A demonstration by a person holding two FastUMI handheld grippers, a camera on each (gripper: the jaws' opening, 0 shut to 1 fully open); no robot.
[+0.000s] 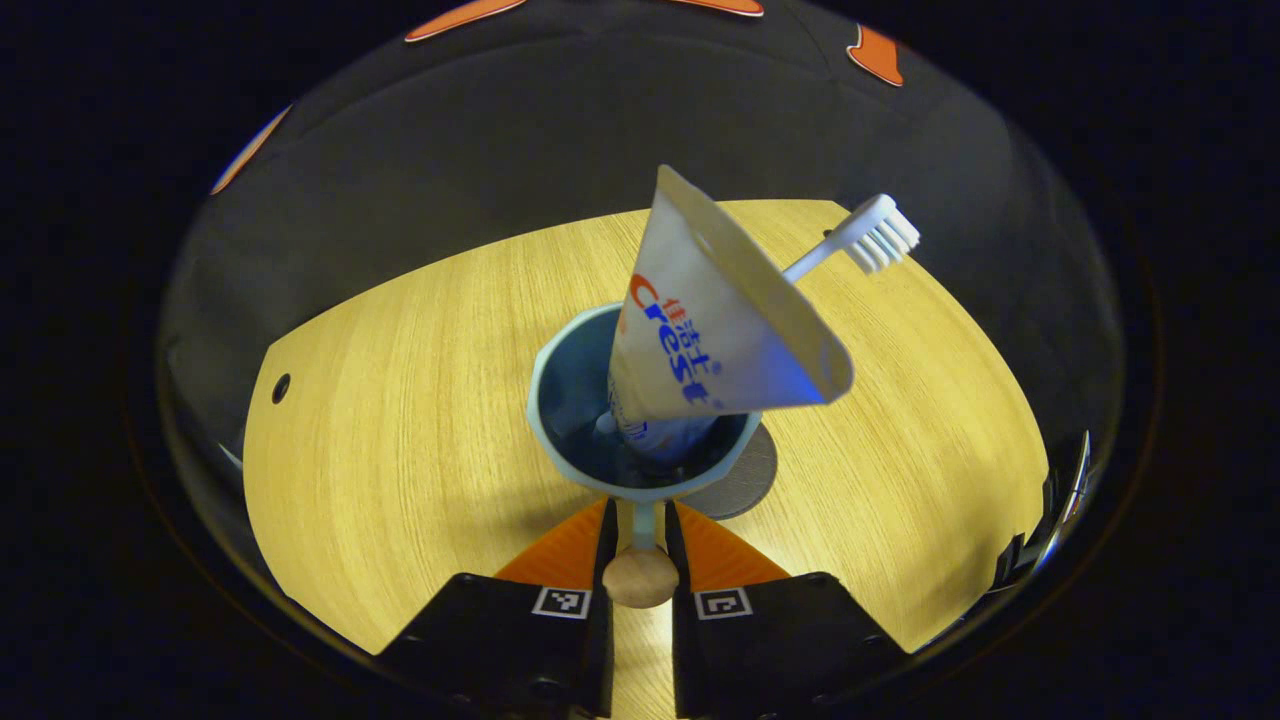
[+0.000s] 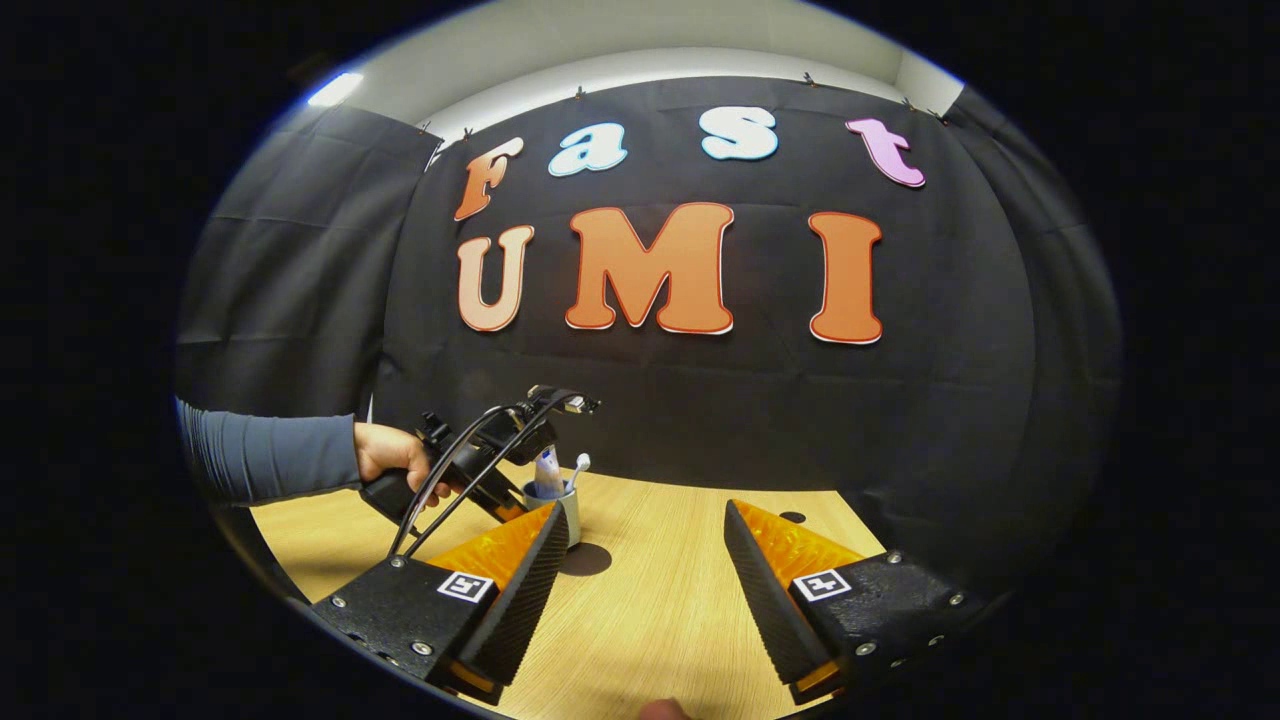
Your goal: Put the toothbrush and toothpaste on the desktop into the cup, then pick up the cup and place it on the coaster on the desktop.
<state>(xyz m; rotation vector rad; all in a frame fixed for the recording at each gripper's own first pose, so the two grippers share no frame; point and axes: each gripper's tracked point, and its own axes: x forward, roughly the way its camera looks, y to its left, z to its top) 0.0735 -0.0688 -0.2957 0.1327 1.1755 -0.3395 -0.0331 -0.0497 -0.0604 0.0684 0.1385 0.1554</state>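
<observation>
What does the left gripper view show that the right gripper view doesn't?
Left gripper view: a close look down into the cup, its handle pinched by the fingers of the left gripper, the flat crimped end of the toothpaste, the bristles of the toothbrush, and a grey coaster peeking out beside the cup. Right gripper view: the right gripper, fingers wide open, plus a hand and sleeve holding the other gripper. Both: cup, toothpaste, toothbrush, wooden desktop.

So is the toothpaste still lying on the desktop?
No, the toothpaste stands in the cup beside the toothbrush, with the left gripper shut on the cup's handle.
</observation>
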